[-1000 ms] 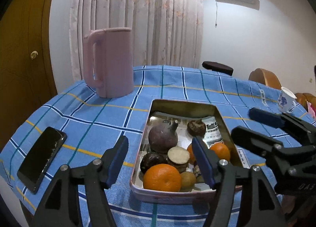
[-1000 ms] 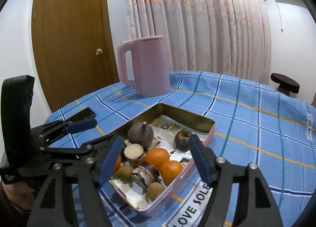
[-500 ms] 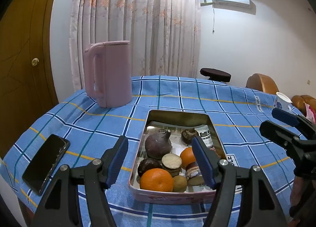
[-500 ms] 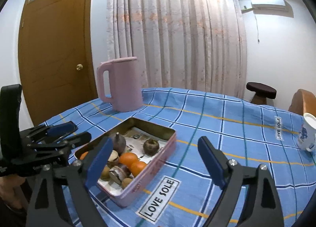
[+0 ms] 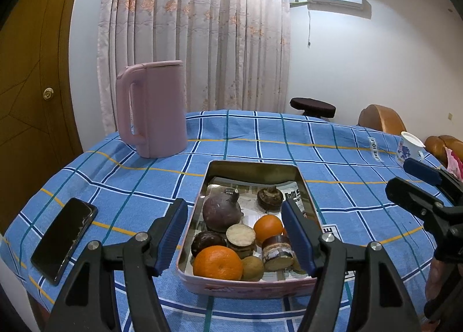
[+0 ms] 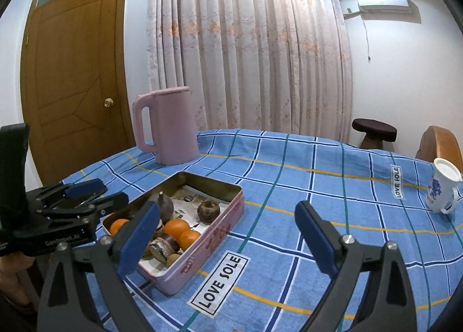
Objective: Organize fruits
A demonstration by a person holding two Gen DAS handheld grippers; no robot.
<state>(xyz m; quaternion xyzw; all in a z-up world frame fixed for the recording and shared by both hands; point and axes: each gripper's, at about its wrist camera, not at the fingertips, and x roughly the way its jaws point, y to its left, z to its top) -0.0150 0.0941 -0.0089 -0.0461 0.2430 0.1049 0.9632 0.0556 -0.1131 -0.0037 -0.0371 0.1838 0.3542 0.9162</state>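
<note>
While both claws are hanging above the blue plaid tablecloth (image 5: 260, 141), nothing is being gripped. Left gripper (image 5: 233, 238) is sitting wide apart, its blue-padded fingers (image 5: 170, 236) straddling the near end of the rectangular pink metal tin (image 5: 249, 287), not touching it. Right gripper (image 6: 228, 241) is also spreading wide, empty, hovering over bare cloth just right of the tin, near the "LOVE SOLE" label (image 6: 221, 281).

Fruits are lying inside the tin on printed paper: a big orange (image 5: 217, 263) at the near edge, a second orange (image 5: 268, 225) behind it, and a third orange (image 6: 189, 238) showing in the right wrist view. A dark purple round fruit with a stem (image 5: 222, 212) is sitting mid-tin, a brown mangosteen-like fruit (image 5: 270, 198) toward the far right corner. A small brownish-green kiwi-like fruit (image 5: 252, 268) is touching the big orange. Cut brown cylindrical pieces (image 5: 241, 236) are crowding between them; what they are, cannot tell.

A tall pink plastic jug with handle (image 5: 154, 108) is standing upright at the far left of the table, well apart from the tin. A black smartphone (image 5: 65, 235) is lying flat near the left edge. A white ceramic cup with blue flowers (image 6: 444, 186) is standing at the far right.
</note>
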